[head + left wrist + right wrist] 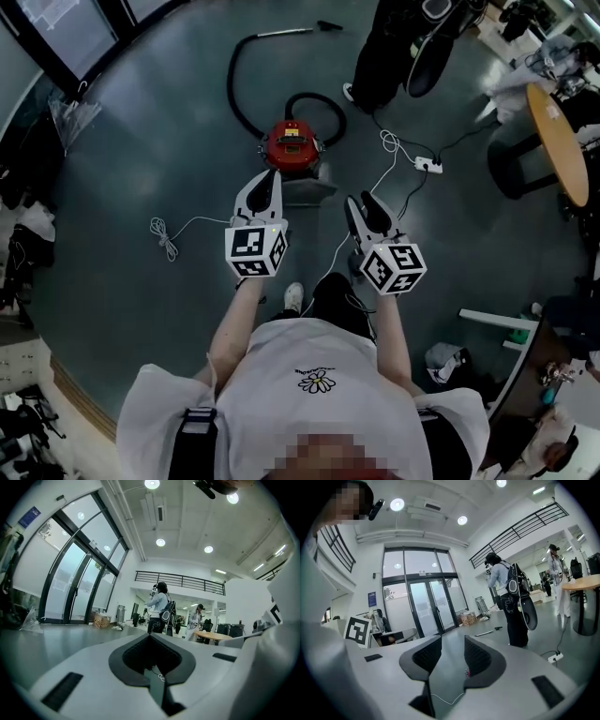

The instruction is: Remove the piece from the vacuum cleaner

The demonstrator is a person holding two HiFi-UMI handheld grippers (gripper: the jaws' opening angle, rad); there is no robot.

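Note:
A red canister vacuum cleaner (292,143) sits on the grey floor ahead of me. Its black hose (233,89) loops away to a wand (298,31) lying far off. My left gripper (272,176) hovers just short of the vacuum's near side, jaws shut with nothing between them. The left gripper view looks level across the hall, and there too the left gripper (150,637) has its pads together. My right gripper (364,204) hangs to the right of the vacuum, apart from it. In its own view the right gripper (452,654) is open with an empty gap.
A person in black (384,52) stands beyond the vacuum, and appears as a person (506,597) with a backpack in the right gripper view. A white power strip (428,165) and its cable lie at the right. A coiled white cord (164,236) lies left. A round wooden table (561,141) stands far right.

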